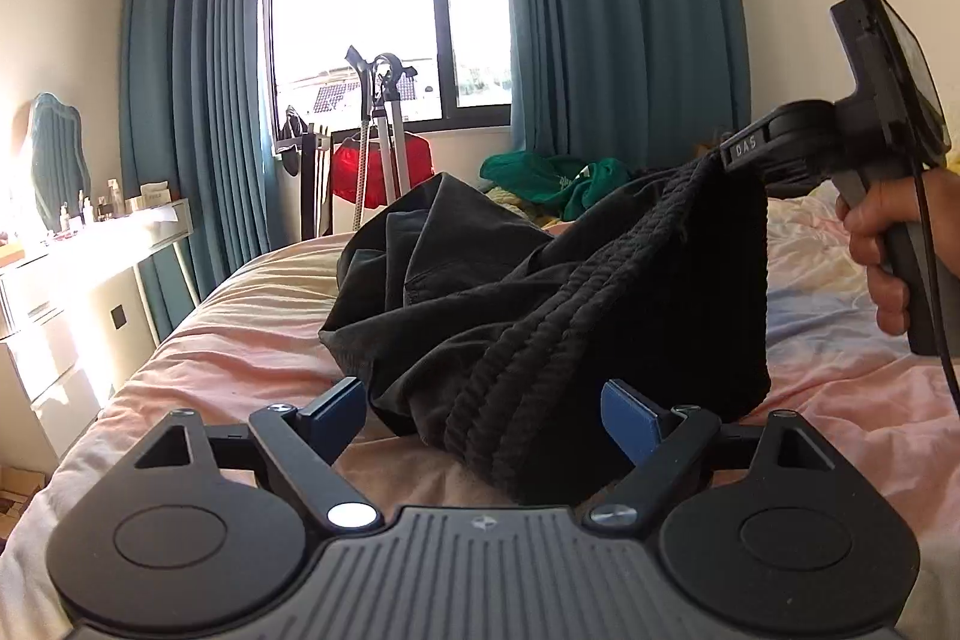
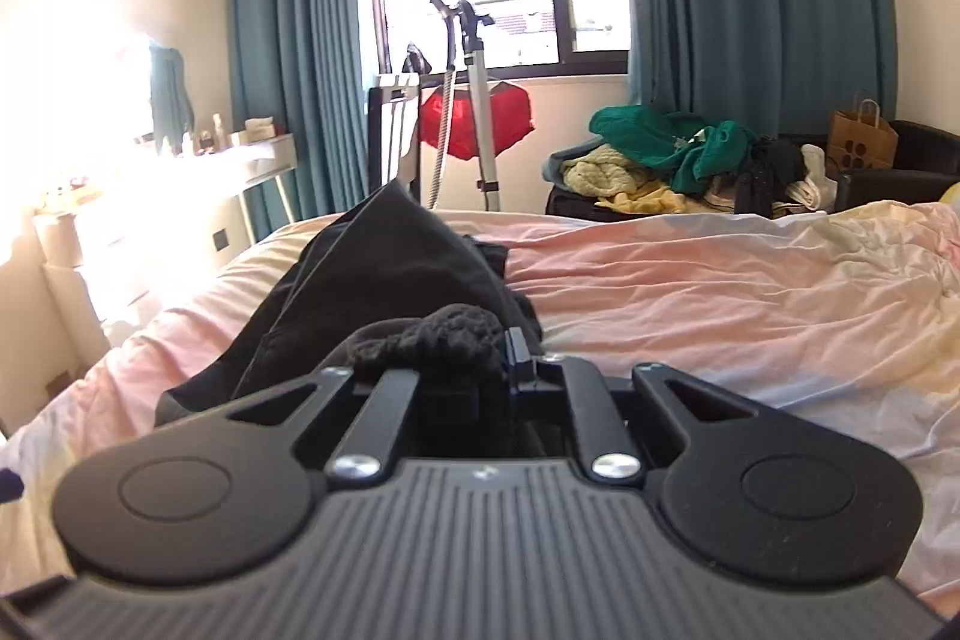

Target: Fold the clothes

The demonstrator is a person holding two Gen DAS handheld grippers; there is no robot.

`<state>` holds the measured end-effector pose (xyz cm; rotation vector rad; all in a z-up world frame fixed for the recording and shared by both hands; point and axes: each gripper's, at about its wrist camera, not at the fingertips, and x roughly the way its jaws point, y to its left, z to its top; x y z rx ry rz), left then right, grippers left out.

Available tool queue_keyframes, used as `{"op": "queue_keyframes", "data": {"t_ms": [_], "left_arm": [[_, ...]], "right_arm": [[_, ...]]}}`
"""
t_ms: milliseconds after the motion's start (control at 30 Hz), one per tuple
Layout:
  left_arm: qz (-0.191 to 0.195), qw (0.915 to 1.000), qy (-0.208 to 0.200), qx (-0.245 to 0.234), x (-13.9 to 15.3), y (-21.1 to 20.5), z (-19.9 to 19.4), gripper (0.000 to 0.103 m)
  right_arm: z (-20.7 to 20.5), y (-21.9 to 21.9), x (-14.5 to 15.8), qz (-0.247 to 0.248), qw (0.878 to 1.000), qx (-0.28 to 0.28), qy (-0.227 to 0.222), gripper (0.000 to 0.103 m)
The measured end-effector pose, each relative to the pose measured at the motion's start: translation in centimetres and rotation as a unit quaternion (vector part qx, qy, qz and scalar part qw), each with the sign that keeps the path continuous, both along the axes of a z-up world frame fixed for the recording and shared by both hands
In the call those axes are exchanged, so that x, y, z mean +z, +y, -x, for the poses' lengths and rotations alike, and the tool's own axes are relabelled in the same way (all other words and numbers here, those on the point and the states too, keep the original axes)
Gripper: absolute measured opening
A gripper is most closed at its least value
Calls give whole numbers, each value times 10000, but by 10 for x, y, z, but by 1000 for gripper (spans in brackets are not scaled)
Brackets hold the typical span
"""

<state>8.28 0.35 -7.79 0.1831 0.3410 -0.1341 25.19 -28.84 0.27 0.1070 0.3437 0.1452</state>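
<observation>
The black garment (image 1: 480,292) lies heaped near the middle of the bed (image 1: 240,334), spilling toward its near edge; the right gripper (image 1: 729,154) has its fingers pinched tight on the ribbed waistband (image 2: 444,334), lifting that end clear of the pink sheet while a hand (image 1: 888,250) grips the handle; the left gripper (image 1: 483,415) sits low at the near edge, fingers spread wide, the waistband's other end lying between them, untouched by the blue pads (image 1: 630,415)
</observation>
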Motion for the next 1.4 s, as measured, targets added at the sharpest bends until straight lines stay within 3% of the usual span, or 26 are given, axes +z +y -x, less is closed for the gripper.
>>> {"op": "queue_keyframes", "data": {"t_ms": [100, 233, 300, 400, 500, 633, 667, 733, 833, 967, 1167, 1267, 1400], "left_arm": [[-288, 9992, 274, -22, -20, -26, -23, 88], [-366, 9974, 617, 57, -49, -56, -52, 87], [-535, 9967, 612, -26, -61, -72, -60, 87], [-1159, 9922, 442, 122, -78, -95, -72, 85], [-1125, 9899, 703, 500, -89, -96, -91, 80], [33, 9931, 873, 780, -82, -62, -103, 76], [346, 9923, 897, 778, -80, -53, -104, 69], [654, 9896, 884, 923, -77, -40, -106, 66], [840, 9884, 764, 1009, -74, -30, -110, 62], [735, 9879, 979, 955, -80, -34, -119, 59], [936, 9888, 760, 877, -69, -29, -124, 16], [1332, 9837, 630, 1028, -51, -10, -122, 14], [1636, 9785, 369, 1198, -9, 13, -126, 11]], "right_arm": [[-13, -56, -3, -398, 9978, -531, -43, 11], [-31, -116, -41, -994, 9876, -1193, 226, 11], [-38, -131, -61, -1255, 9815, -1361, 487, 11], [-51, -139, -85, -1399, 9760, -1457, 821, 11], [-54, -137, -91, -1334, 9771, -1416, 859, 11], [-53, -139, -88, -1354, 9784, -1358, 771, 11], [-53, -140, -86, -1382, 9782, -1349, 760, 11], [-50, -138, -84, -1367, 9786, -1342, 754, 11], [-44, -133, -78, -1274, 9807, -1307, 698, 11], [-31, -121, -66, -1170, 9833, -1245, 631, 11], [-17, -100, -80, -1099, 9778, -1601, 788, 12], [-8, -95, -99, -1498, 9675, -1850, 856, 11], [-1, -77, -91, -951, 9773, -1767, 682, 11]]}}
